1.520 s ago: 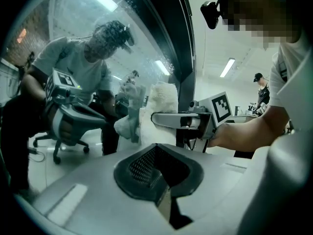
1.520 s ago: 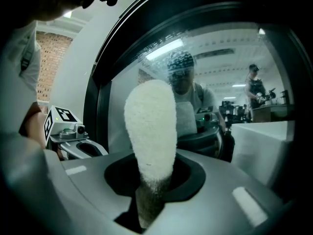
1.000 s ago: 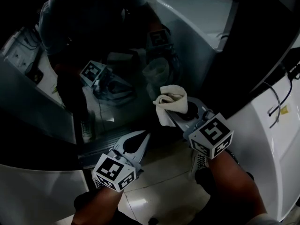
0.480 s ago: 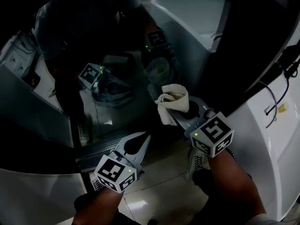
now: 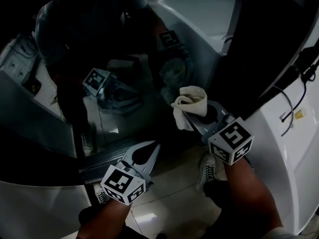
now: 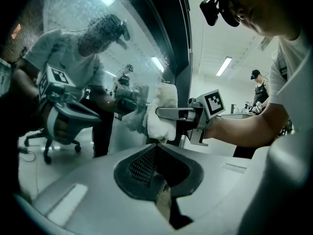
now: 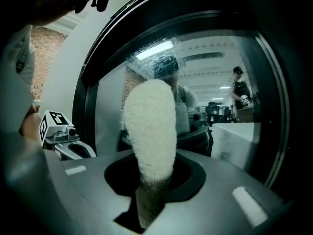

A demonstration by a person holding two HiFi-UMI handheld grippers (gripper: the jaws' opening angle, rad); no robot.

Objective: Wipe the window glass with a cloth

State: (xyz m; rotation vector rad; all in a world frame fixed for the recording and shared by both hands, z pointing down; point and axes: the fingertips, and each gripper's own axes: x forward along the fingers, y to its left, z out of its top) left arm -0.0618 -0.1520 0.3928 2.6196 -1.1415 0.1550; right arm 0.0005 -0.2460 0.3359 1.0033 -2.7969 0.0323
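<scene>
A white cloth [image 5: 190, 104] is pinched in my right gripper [image 5: 193, 117], which is shut on it and holds it up against the dark window glass [image 5: 114, 59]. In the right gripper view the cloth [image 7: 151, 126] stands upright out of the gripper [image 7: 148, 199] in front of the round pane [image 7: 220, 72]. My left gripper [image 5: 153, 147] hangs lower and to the left, shut and empty, its tip just short of the glass. From the left gripper view its own jaws [image 6: 164, 197] are together, and the cloth [image 6: 159, 112] shows pressed to the glass [image 6: 98, 38].
A white curved housing [image 5: 281, 153] borders the window on the right, with a dark cable [image 5: 290, 103] on it. A pale tiled floor [image 5: 169, 198] and my shoes [image 5: 207, 171] lie below. The glass mirrors me and both grippers. Another person [image 6: 259, 84] stands far behind.
My right gripper has slid the cloth a little to the right and upward along the glass. The left gripper has stayed where it was.
</scene>
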